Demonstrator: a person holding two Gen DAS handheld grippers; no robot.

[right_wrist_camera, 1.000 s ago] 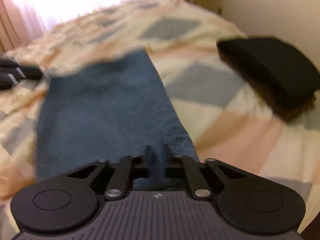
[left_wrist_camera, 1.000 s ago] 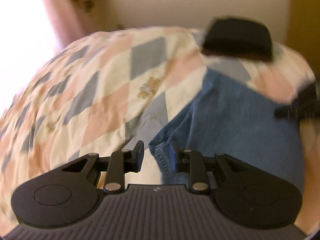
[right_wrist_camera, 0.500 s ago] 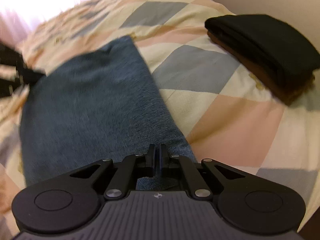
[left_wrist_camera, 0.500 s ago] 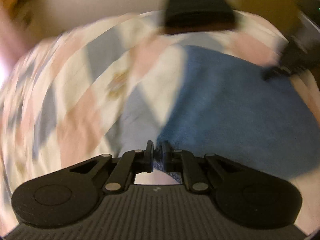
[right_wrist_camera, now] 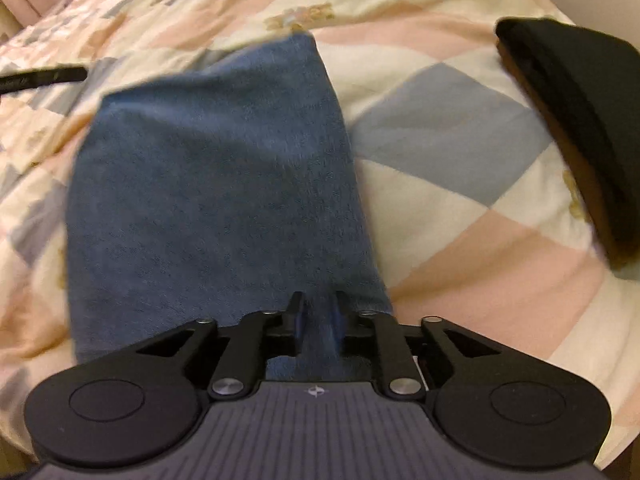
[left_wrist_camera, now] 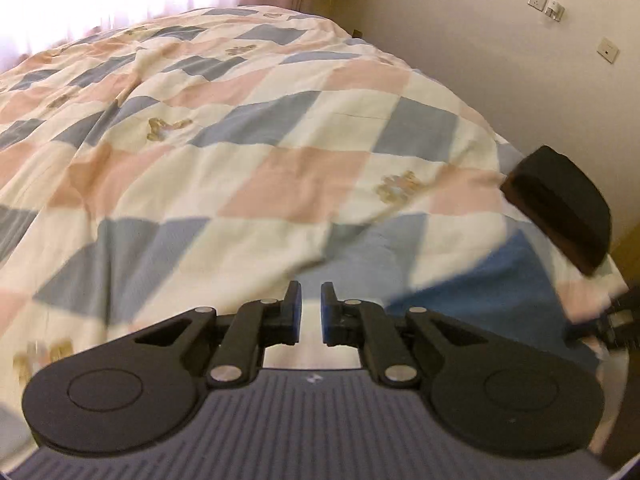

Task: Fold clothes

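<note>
The blue garment (right_wrist_camera: 216,200) is lying flat on the bed (left_wrist_camera: 248,128), folded into a long rectangle on the checkered quilt (right_wrist_camera: 448,136). From the right wrist cam it runs from 6 o'clock up toward 12, filling the middle of the view.

The right tongs (right_wrist_camera: 318,312) are opening, with the near end of the blue cloth showing in the gap between them; the pads don't look like they're pressing on it.

The left tongs (left_wrist_camera: 311,304) sit over bare quilt with a small gap between the pads and nothing in it. In that view the blue garment is off at about 4 o'clock, well clear of them.

A folded black stack (right_wrist_camera: 580,120) sits at about 2 o'clock of the blue piece, near but not touching.
</note>
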